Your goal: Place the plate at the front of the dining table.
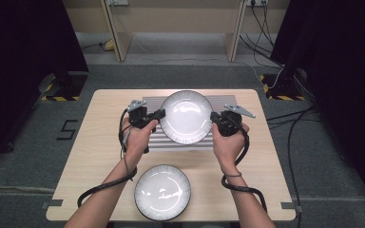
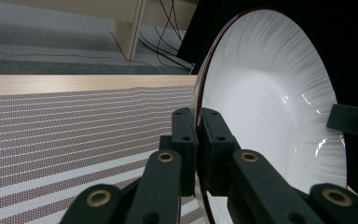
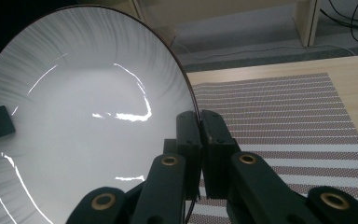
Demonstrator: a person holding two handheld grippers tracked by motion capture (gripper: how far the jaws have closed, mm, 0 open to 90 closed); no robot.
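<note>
Two plates: both white, round and ribbed with a thin dark rim, one in my claws and one lying loose
Table: pale wooden tabletop (image 1: 85,156), my forearms come in over its near edge
Mat: grey and white striped woven placemat (image 1: 223,102) lying flat on the far half of the table, mostly hidden in the high view under the plate I hold
Held plate: white ribbed round plate (image 1: 186,117) raised over the mat and held between my two claws, its face turned up towards the high camera
Second plate: matching white ribbed plate (image 1: 162,192) flat on the bare wood near my edge of the table, well apart from the mat
Left claw: my black left gripper (image 2: 198,140) is clamped tight on the left rim of the held plate, jaws almost together with only the rim between them
Right claw: my black right gripper (image 3: 199,140) pinches the opposite rim just as tightly, its tip shows in the left gripper view across the plate
</note>
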